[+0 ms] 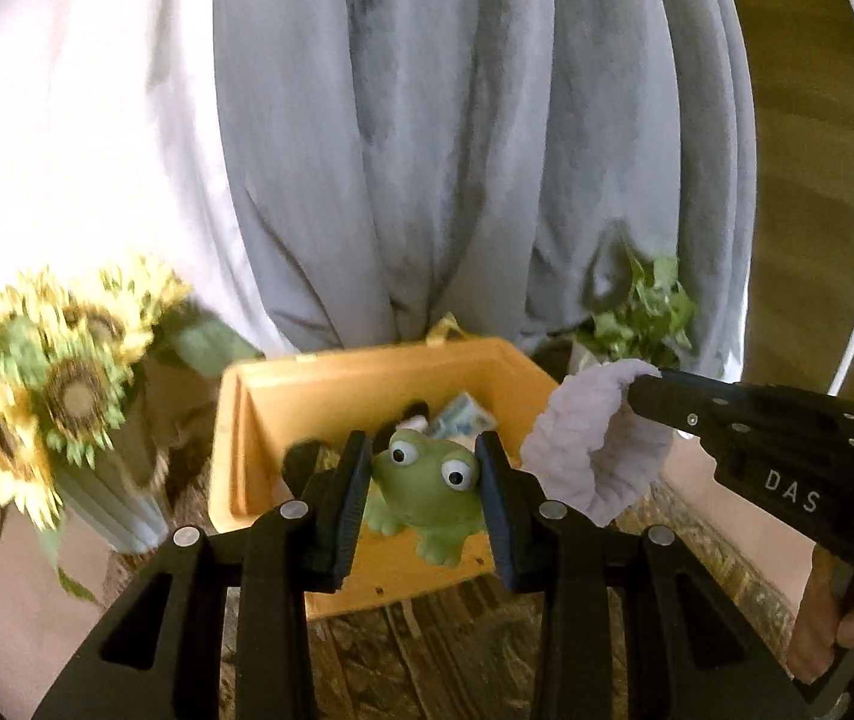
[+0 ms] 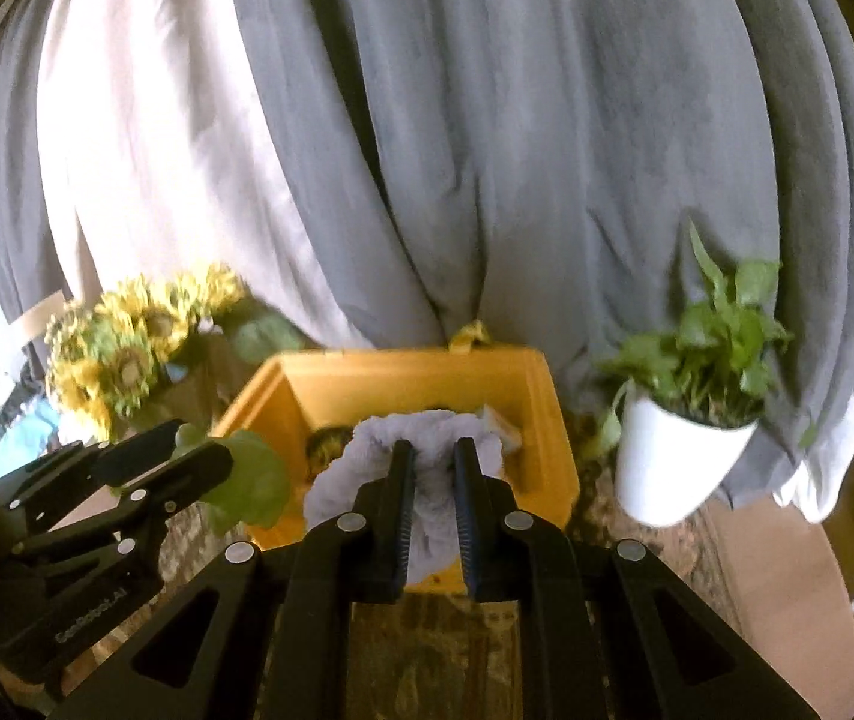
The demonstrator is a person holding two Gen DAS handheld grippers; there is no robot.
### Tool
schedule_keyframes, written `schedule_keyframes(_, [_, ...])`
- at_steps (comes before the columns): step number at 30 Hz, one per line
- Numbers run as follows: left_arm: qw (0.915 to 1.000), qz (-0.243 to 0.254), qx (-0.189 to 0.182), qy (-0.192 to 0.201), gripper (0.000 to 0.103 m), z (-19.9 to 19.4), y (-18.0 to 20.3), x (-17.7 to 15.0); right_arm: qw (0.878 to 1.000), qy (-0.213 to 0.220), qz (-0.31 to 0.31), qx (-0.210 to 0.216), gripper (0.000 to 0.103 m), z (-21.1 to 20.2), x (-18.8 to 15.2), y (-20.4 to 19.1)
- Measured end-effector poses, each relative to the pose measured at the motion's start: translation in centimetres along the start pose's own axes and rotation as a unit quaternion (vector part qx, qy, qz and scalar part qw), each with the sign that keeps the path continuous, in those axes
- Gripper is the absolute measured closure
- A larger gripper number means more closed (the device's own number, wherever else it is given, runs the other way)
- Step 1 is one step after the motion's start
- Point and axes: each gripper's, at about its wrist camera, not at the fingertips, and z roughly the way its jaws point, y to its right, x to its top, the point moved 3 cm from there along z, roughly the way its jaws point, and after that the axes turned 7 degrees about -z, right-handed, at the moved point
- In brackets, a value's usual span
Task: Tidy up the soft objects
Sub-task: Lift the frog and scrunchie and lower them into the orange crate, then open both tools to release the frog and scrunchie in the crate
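The left tool (image 1: 423, 483) is clamped on a green frog toy (image 1: 427, 489), its two pads pressing the sides of the soft head, so the toy hangs face-out just over the near rim of the yellow bin (image 1: 366, 369); that hold looks chosen to keep the squashy body from slipping while it is carried over the opening. The right tool (image 2: 433, 501) is closed on a bunched pale lilac cloth (image 2: 420, 432), which spills around and above its fingers; seen from the left wrist view, the cloth droops from the tool tip beside the bin's right corner, not yet inside. Both soft things therefore sit at the mouth of the same container, which already holds a few items I cannot identify clearly; I judge the sorting to be mid-way, with two drops about to follow.

Both tools point forward and slightly down toward the bin, side by side and near each other, the left one a little lower to the frog's side; a bare hand (image 1: 847, 618) grips the right tool's handle at the edge of the left view. The bin stands on a patterned bench (image 1: 427, 648) before a grey curtain (image 1: 427, 150), between blurred sunflowers (image 1: 66, 384) and a potted plant (image 2: 685, 420) in a white pot; releasing too early could drop the cloth outside the rim.
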Motion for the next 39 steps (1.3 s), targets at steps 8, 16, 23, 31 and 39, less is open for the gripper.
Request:
schedule_keyframes(8, [0.9997, 0.004, 0.017, 0.016, 0.067, 1.2, -1.6, 2.8, 1.000, 0.006, -0.007, 0.019, 0.089, 3.4, 2.7, 0.0])
schedule_keyframes(16, [0.9992, 0.011, 0.038, 0.007, 0.067, 4.7, -3.4, 4.3, 0.999, -0.016, -0.010, 0.029, 0.089, 8.7, 3.8, 0.9])
schedule_keyframes(23, [0.9986, 0.008, 0.045, -0.025, 0.067, 8.9, -4.7, 3.9, 0.998, -0.054, -0.008, 0.028, 0.089, 13.1, 3.0, 1.7])
schedule_keyframes(31, [0.9963, 0.006, 0.049, -0.070, 0.067, 13.1, -5.2, 2.4, 0.993, -0.117, -0.001, 0.024, 0.089, 16.7, 0.6, 2.4])
schedule_keyframes(39, [0.9928, 0.003, 0.049, -0.109, 0.061, 14.6, -5.2, 0.6, 0.981, -0.191, 0.000, 0.020, 0.080, 17.8, -1.0, 3.1])
